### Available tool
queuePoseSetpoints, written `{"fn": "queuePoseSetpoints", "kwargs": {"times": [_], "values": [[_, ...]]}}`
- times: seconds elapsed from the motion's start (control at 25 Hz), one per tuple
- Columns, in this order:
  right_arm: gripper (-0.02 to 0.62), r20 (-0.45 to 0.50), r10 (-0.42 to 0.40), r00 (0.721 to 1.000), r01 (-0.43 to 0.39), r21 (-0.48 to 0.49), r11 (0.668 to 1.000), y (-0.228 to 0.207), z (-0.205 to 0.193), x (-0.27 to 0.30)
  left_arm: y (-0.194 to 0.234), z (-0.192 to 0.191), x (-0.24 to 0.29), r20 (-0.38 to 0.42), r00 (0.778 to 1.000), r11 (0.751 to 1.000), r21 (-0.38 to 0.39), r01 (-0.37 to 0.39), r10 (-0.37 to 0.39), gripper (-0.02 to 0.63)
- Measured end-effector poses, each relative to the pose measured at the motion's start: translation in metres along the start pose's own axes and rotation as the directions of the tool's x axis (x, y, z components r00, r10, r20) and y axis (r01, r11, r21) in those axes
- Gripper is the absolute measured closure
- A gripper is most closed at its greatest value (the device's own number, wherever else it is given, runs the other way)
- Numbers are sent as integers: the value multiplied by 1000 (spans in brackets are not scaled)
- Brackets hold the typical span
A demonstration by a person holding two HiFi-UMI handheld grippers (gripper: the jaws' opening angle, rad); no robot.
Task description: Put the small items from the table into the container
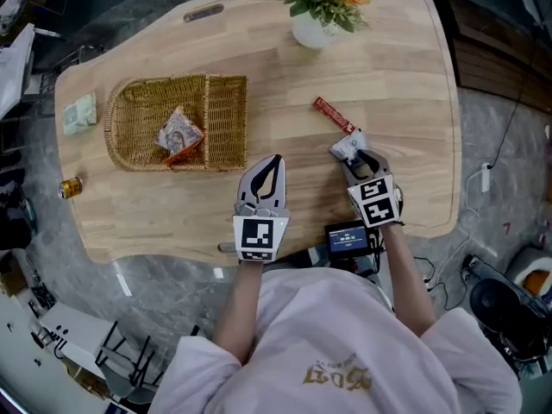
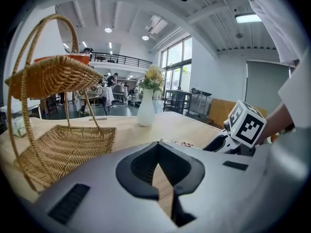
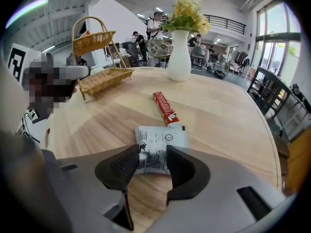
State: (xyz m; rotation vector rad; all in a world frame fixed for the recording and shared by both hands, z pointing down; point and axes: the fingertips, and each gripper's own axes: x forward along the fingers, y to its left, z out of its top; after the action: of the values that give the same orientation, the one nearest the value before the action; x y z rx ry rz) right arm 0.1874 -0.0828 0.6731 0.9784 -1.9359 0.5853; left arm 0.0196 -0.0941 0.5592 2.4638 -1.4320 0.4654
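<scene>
Right gripper (image 3: 152, 155) tips down, jaws wide astride the white sachet (image 3: 163, 143) on the table (image 1: 388, 76), lined up for a pinch. Left gripper (image 1: 273, 162) waits closed and empty near the wicker basket (image 1: 226, 102).

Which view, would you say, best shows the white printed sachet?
Right gripper view: the white printed sachet lies close, face up, before the open right claw. Head view shows a sliver; left gripper view shows none.

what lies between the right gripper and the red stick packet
A white sachet: its near end sits between the open jaws of the right gripper, its far edge right by the red stick packet, seen in the right gripper view.
</scene>
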Motion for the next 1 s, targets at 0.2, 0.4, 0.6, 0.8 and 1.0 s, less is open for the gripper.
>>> {"fn": "queuePoseSetpoints", "kwargs": {"times": [0.2, 0.4, 0.6, 0.8, 1.0], "values": [[468, -10, 11, 1000, -11, 1, 1000, 0, 5, -4, 3, -5, 1, -8, 1000, 1000, -11, 1, -1, 612], [523, 21, -8, 1000, 7, 34, 999, 0, 8, -8, 14, -5, -2, -9, 1000, 1000, -24, -20, 19, 612], [541, 58, -18, 998, 14, 63, 998, 1, 14, -13, 13, -3, -4, -5, 1000, 1000, -26, -17, 17, 612], [541, 106, -7, 994, -3, 102, 995, 4, 27, -27, 7, 5, -5, 14, 1000, 1000, -23, -9, 9, 612], [541, 163, -4, 987, -11, 93, 996, 6, 50, -45, 11, 21, -14, 47, 998, 999, 9, -36, 35, 612]]}}
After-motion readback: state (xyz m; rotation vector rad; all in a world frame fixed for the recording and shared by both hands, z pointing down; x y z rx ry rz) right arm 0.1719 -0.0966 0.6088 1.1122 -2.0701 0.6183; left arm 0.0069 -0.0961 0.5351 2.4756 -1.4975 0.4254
